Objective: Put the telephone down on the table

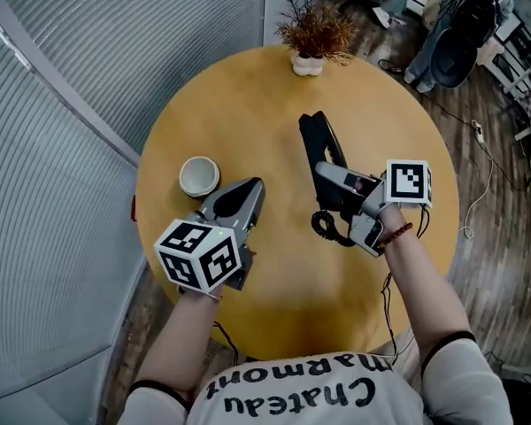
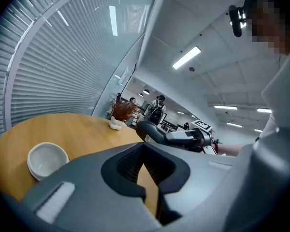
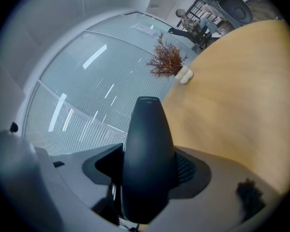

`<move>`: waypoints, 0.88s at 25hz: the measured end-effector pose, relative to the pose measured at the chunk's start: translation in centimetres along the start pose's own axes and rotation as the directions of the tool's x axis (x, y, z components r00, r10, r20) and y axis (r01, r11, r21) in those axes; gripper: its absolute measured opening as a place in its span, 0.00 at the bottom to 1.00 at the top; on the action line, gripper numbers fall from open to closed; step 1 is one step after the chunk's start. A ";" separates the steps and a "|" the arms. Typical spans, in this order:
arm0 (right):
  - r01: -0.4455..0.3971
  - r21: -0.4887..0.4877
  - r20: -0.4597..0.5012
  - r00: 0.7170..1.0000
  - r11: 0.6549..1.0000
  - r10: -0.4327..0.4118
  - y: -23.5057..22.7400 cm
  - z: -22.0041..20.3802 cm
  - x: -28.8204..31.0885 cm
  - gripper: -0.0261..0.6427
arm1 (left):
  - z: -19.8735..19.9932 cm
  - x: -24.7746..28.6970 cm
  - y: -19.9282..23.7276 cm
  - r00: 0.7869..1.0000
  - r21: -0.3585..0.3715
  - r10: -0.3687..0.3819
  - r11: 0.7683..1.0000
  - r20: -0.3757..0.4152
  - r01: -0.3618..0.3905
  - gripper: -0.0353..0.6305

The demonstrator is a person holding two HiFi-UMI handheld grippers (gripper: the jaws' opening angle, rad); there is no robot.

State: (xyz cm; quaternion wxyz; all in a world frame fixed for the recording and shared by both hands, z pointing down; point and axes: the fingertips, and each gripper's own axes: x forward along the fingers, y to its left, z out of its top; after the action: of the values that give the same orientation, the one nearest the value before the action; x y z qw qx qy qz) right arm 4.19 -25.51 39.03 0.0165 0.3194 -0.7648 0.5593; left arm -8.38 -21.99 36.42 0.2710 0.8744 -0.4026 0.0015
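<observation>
Right gripper (image 1: 334, 177) is clamped on the black telephone handset (image 1: 319, 140) near its lower end, and the rest of the receiver juts out past the jaws, over the round wooden table (image 1: 248, 96). Whether the handset touches the tabletop cannot be told. Its coiled cord (image 1: 326, 227) hangs in a loop just under this gripper. The right forearm (image 1: 429, 286) comes in from the near edge and angles inward, with a red bracelet (image 1: 398, 232) at the wrist.

Left gripper (image 1: 250, 191) points forward and slightly inward with its jaws drawn almost together. Only a thin wedge of tabletop shows between them, and nothing is held. The left forearm (image 1: 181, 335) reaches straight out behind it. A white bowl (image 1: 198, 176) sits just beside this gripper's tips, on the outer side. A small dried plant (image 1: 316, 32) in a white pot stands well beyond both grippers.
</observation>
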 end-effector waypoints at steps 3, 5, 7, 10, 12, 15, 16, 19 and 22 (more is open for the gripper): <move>-0.010 0.020 -0.025 1.000 1.000 0.011 -0.2 -0.3 0.3 0.51 | -1.1 -0.3 -0.4 1.000 0.023 0.022 0.999 -0.017 -0.021 0.06; -0.011 0.040 -0.037 0.999 0.999 0.013 -0.2 -0.4 0.3 0.51 | -1.2 -0.8 -1.2 1.000 0.039 0.026 0.999 -0.015 -0.026 0.06; -0.021 0.075 -0.043 0.999 0.997 0.024 -0.4 -0.3 0.7 0.51 | -1.3 -1.3 -1.8 0.999 0.069 0.039 0.997 -0.017 -0.037 0.06; 0.011 0.122 -0.062 0.998 0.992 -0.003 -1.6 -0.6 1.1 0.51 | -2.4 -1.6 -2.7 0.997 0.110 0.064 0.992 -0.033 -0.060 0.06; 0.030 0.139 -0.070 0.997 0.990 -0.020 -2.4 -0.8 1.1 0.51 | -3.1 -1.8 -3.4 0.996 0.126 0.081 0.989 -0.046 -0.074 0.06; 0.037 0.165 -0.077 0.997 0.986 -0.025 -2.4 -0.7 1.4 0.51 | -3.2 -2.5 -4.7 0.995 0.113 0.084 0.991 -0.057 -0.077 0.06; 0.048 0.166 -0.080 0.996 0.985 -0.035 -2.5 -0.4 1.7 0.51 | -3.1 -2.5 -4.7 0.995 0.096 0.077 0.993 -0.056 -0.072 0.06; 0.095 0.143 -0.084 0.993 0.985 -0.084 -4.2 1.1 4.2 0.51 | -3.8 -1.2 -2.6 0.996 0.033 0.068 0.997 -0.064 -0.066 0.06; 0.116 0.125 -0.093 0.990 0.985 -0.105 -4.7 1.5 5.5 0.51 | -4.3 -0.8 -1.7 0.996 0.002 0.067 0.998 -0.061 -0.067 0.06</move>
State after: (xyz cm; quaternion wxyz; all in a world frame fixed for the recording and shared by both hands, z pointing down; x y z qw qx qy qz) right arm 2.73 -30.19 44.57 0.0595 0.3373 -0.7064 0.6194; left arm -6.79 -18.43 39.10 0.2831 0.8599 -0.4232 0.0375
